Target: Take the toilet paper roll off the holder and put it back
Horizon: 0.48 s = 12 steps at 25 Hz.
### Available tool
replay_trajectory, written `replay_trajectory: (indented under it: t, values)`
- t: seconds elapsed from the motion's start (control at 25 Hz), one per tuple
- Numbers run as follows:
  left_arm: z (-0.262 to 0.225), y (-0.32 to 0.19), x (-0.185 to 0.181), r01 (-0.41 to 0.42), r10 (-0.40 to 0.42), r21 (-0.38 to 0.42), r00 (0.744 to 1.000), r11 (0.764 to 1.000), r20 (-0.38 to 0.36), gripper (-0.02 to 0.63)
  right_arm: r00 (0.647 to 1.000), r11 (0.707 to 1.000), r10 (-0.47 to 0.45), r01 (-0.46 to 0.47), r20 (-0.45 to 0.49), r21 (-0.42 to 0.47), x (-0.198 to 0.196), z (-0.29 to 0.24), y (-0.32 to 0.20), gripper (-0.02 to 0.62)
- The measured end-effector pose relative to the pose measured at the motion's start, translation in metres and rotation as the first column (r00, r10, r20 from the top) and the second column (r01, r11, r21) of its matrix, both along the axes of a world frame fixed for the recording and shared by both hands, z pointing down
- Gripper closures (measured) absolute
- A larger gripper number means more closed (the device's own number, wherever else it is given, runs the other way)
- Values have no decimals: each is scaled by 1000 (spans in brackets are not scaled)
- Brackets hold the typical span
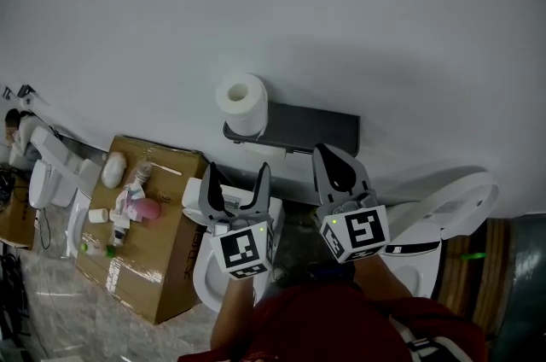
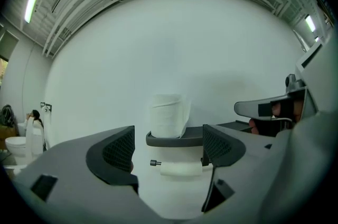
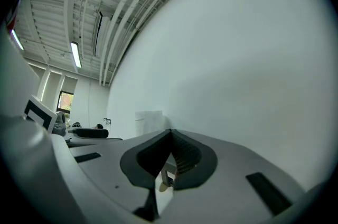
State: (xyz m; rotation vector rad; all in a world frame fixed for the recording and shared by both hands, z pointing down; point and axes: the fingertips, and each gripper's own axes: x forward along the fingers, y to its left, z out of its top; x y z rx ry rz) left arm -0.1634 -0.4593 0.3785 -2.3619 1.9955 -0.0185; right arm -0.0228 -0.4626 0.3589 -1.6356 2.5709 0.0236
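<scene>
A dark grey holder [image 1: 307, 128] is fixed to the white wall. One toilet paper roll [image 1: 242, 102] stands upright on the left end of its shelf. A second, thinner roll [image 2: 181, 168] lies on the bar under the shelf [image 2: 174, 138], with the bar's end stud showing at its left. My left gripper [image 1: 237, 179] is open and empty, a little way out from the holder, with the bar roll in line between its jaws [image 2: 169, 151]. My right gripper [image 1: 334, 166] is shut and empty, just below the shelf's right half; in its own view the jaws [image 3: 169, 157] meet.
A white toilet [image 1: 203, 277] sits below my left gripper and another [image 1: 444, 211] to the right. A cardboard box [image 1: 162, 258] with bottles and small items lies at the left, with more toilets [image 1: 51, 172] beyond it. A person's red sleeve fills the bottom edge.
</scene>
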Motion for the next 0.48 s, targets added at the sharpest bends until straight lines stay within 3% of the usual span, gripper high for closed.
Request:
replay_trajectory:
  t: [0.4, 0.48]
  values:
    - [-7, 3, 0, 10, -10, 11, 1000, 1000, -12, 188, 1000, 1000, 3, -3, 8, -5, 3, 0, 2, 588]
    - [-7, 4, -3, 29, -29, 14, 999, 999, -14, 269, 1000, 1000, 5, -5, 13, -7, 2, 0, 3, 588]
